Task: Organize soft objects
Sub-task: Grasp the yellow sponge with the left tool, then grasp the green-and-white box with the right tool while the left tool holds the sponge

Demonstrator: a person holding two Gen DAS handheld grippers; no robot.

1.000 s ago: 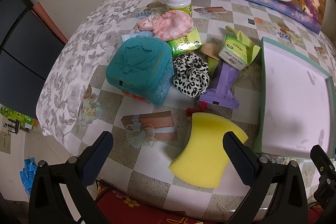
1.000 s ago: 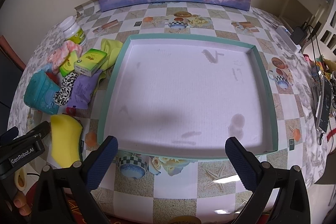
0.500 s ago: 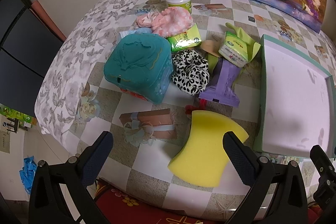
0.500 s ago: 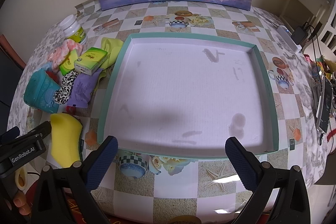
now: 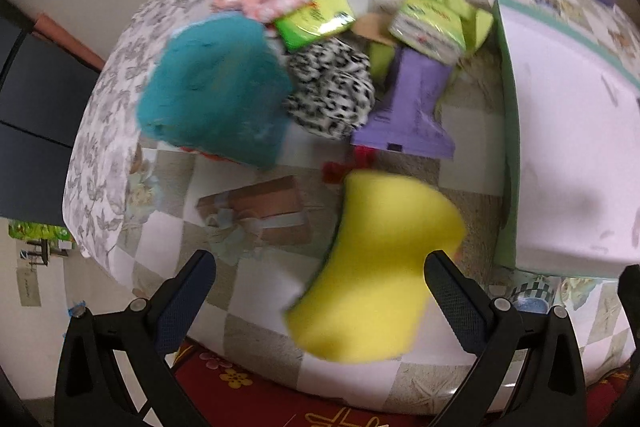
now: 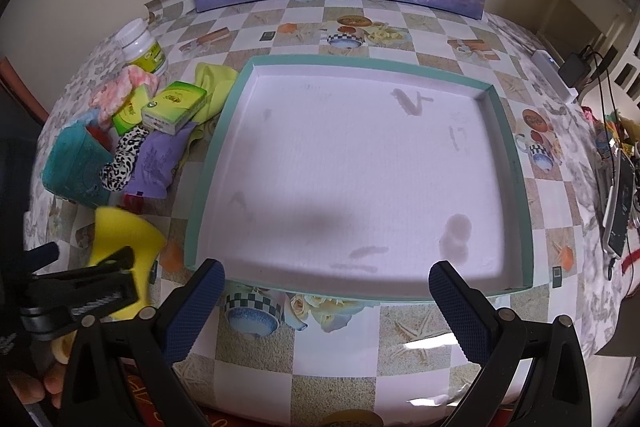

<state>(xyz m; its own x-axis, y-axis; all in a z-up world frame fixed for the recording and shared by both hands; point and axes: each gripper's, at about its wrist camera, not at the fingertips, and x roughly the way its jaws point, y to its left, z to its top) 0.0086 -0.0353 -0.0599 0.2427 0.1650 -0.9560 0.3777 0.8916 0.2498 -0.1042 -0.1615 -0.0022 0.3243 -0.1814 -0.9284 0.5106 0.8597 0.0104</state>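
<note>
Low in the blurred frame, the left tool [image 5: 320, 287], wide open, has closed in on the sponge [image 5: 380, 267], probably about to grasp it; the right tool [image 6: 326, 293] waits open.

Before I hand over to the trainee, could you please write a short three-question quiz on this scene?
1. True or false: the teal-rimmed tray already holds a soft object.
2. Which thing lies nearest the left gripper? A) the yellow sponge B) the white bottle C) the purple pouch
3. Fill in: the leopard-print scrunchie lies between the teal plush pouch and the ____ pouch.

Key: 1 false, nothing lies in it; 2 A; 3 purple.
</note>
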